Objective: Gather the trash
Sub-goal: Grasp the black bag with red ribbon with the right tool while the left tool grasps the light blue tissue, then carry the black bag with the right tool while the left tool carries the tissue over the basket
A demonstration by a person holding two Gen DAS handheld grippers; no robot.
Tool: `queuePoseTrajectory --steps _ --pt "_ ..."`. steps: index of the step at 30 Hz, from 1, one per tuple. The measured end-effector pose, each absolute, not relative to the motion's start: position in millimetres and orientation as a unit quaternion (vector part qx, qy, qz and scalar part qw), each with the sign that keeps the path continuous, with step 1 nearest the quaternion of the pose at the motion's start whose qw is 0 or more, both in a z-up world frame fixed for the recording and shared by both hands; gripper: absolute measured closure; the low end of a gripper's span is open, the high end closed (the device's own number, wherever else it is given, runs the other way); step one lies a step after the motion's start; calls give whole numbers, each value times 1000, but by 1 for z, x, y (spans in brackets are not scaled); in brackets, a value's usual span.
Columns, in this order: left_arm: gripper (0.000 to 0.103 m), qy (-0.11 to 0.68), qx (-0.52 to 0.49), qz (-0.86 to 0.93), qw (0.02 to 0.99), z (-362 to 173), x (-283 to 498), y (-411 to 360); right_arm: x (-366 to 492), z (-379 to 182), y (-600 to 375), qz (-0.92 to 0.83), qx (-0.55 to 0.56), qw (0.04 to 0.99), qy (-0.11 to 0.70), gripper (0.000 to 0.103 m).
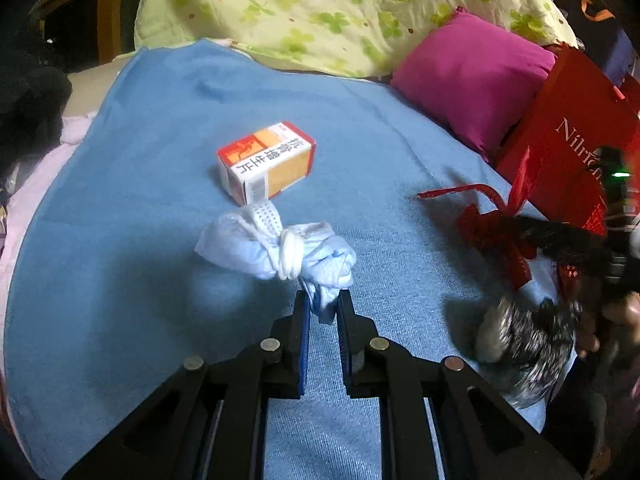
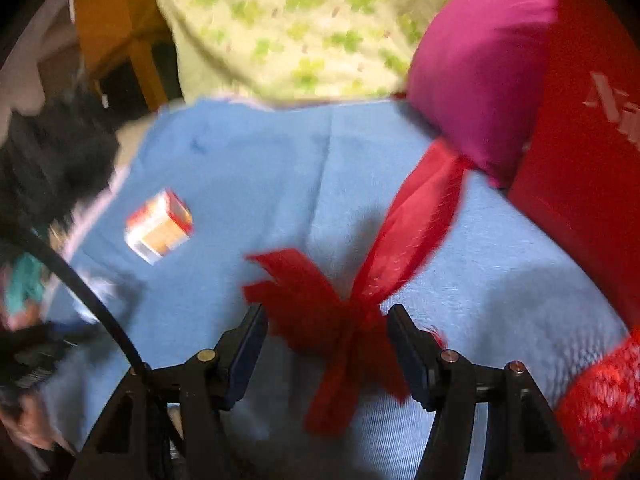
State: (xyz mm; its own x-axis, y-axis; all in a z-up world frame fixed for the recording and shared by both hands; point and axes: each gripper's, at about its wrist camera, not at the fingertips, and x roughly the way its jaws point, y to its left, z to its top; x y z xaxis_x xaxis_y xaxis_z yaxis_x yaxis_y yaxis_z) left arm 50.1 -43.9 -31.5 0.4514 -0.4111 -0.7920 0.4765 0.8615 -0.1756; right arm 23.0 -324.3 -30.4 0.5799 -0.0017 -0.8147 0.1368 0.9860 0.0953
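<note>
Left gripper (image 1: 323, 304): jaws pinching knotted face mask (image 1: 276, 246); medicine box (image 1: 266, 162) just beyond. Right gripper (image 2: 327, 334): jaws spread around red mesh ribbon (image 2: 360, 300) on blue bedsheet (image 2: 280, 168).

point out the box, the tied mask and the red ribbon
box (image 1: 266, 162): left wrist view, on its printed top face
tied mask (image 1: 276, 250): left wrist view, near its knot
red ribbon (image 2: 344, 320): right wrist view, at the bow's centre
</note>
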Motion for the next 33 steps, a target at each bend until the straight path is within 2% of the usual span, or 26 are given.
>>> queuePoseTrajectory --steps 2,3,4,5,6,9,19,22,33 --pt "89 455 37 -261 850 -32 50 -46 31 -46 -322 -40 57 874 482 36" --pt "89 456 38 -261 850 -32 50 -45 31 -50 -322 -40 50 873 483 40" --pt "89 457 38 -261 849 -31 50 -46 27 -50 -324 -39 56 877 477 46" --pt "89 456 38 -263 849 -30 50 -45 23 -47 -328 -41 74 879 469 66" --pt "89 454 38 -266 850 -29 49 -46 19 -45 -331 -41 91 881 463 74" --pt "89 441 47 -266 856 -23 41 -49 5 -33 -338 -39 130 893 430 81" --pt "89 369 53 -260 891 22 -22 -57 -79 60 -323 30 187 934 302 81" --pt "89 358 37 -258 897 39 -48 -62 -107 81 -319 48 193 939 280 81" --pt "89 286 109 -204 930 113 -127 -106 -209 129 -335 63 182 955 226 81"
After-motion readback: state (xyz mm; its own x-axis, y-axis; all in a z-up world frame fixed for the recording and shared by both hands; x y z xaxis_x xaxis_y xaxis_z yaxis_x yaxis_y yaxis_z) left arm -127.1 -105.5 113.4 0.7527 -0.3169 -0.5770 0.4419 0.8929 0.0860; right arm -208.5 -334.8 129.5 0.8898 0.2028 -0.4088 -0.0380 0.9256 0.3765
